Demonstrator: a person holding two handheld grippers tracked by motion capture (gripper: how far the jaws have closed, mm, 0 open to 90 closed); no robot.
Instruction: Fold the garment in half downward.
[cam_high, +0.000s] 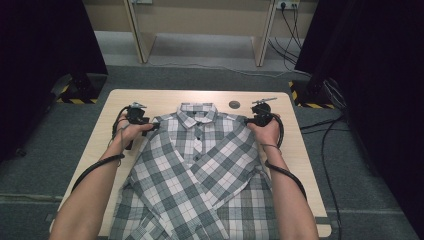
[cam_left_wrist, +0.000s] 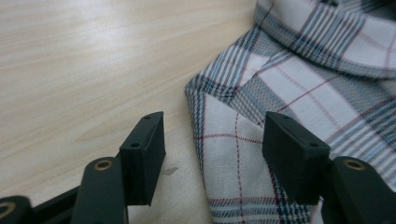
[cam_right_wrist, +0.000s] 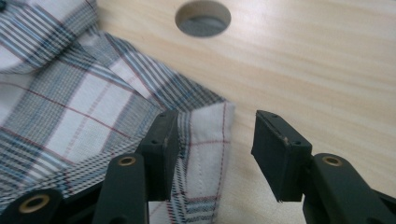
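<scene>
Overhead, a plaid shirt (cam_high: 197, 165) lies buttoned and face up on a pale wooden table (cam_high: 165, 97), its collar (cam_high: 197, 114) at the far end and both sleeves folded across its front. A person's forearms come in from the near edge, each hand holding a black two-jaw gripper. The left gripper (cam_high: 151, 126) sits at one shoulder corner of the shirt and the right gripper (cam_high: 248, 120) at the opposite one.

From the left gripper's (cam_left_wrist: 212, 154) own view, its jaws stand apart with the folded shoulder edge of the shirt (cam_left_wrist: 243, 154) lying between them; neither pad presses on the cloth. Bare table (cam_left_wrist: 84, 70) lies beyond the jaw away from the shirt.

From the right gripper's (cam_right_wrist: 215, 151) own view, its jaws are also apart, straddling the shirt's (cam_right_wrist: 93, 107) shoulder corner, which sits close against the jaw on the shirt's side. A round hole (cam_right_wrist: 203, 18) in the table (cam_right_wrist: 317, 70) lies ahead of this gripper.
</scene>
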